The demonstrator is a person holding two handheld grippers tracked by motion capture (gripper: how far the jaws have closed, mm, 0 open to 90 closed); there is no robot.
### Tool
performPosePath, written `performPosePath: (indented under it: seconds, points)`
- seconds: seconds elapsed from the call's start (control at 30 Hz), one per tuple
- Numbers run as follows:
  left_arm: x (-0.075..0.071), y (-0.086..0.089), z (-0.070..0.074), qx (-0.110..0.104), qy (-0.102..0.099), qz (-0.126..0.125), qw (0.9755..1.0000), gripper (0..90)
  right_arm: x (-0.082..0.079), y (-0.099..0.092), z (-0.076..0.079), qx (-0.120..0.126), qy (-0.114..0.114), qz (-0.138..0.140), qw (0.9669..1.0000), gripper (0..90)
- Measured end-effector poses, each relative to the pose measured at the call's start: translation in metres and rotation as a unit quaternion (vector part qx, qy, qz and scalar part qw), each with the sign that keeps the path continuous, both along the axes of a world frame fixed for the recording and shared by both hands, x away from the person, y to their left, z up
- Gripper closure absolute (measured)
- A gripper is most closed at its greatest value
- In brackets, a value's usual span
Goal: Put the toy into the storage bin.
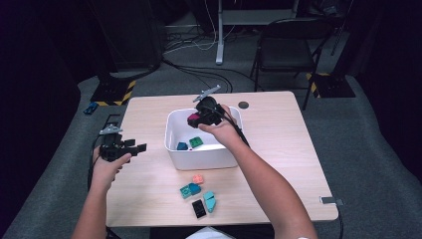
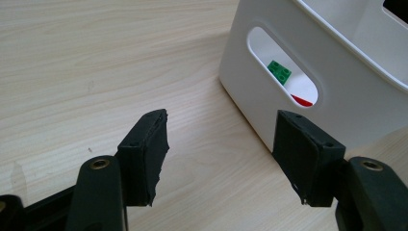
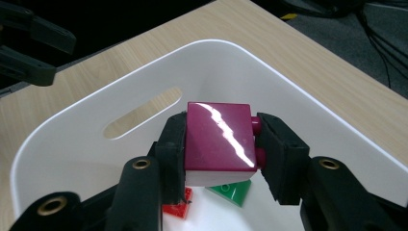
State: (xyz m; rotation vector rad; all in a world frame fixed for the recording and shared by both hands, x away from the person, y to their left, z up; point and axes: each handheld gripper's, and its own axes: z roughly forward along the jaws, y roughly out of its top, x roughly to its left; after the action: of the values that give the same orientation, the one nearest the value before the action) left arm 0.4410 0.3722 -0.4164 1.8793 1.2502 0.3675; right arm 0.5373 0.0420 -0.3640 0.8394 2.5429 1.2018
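One magenta block (image 3: 219, 139) is sitting pinched in the right tongs (image 3: 219, 144) above the white bin (image 1: 199, 158) mid-counter (image 1: 278, 164), while the left tongs (image 2: 221, 154) are idling spread near the left edge, and letting go this high is risking a bounce out over the rim.

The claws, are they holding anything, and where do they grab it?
The right claw squeezes a dark pink block by its two opposite sides, one of them studded, above the white bin. The left claw is open and holds nothing.
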Motion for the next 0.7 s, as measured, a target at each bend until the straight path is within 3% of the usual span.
performPosePath:
  seconds: [0.23, 0.4, 0.7]
  points:
    - [0.0, 0.0, -0.001, -0.007, 0.004, 0.003, 1.0, 36.6, 0.011, 0.019, -0.015, -0.018, 0.006, 0.014, 0.9997, 56.2]
    - [0.0, 0.0, -0.002, -0.007, 0.002, 0.005, 1.0, 36.6, 0.013, 0.024, -0.021, -0.03, 0.014, 0.004, 0.9995, 53.9]
    - [0.0, -0.001, -0.004, -0.002, 0.009, 0.001, 1.0, 36.7, 0.0, 0.015, -0.006, -0.026, 0.006, 0.008, 0.9996, 50.0]
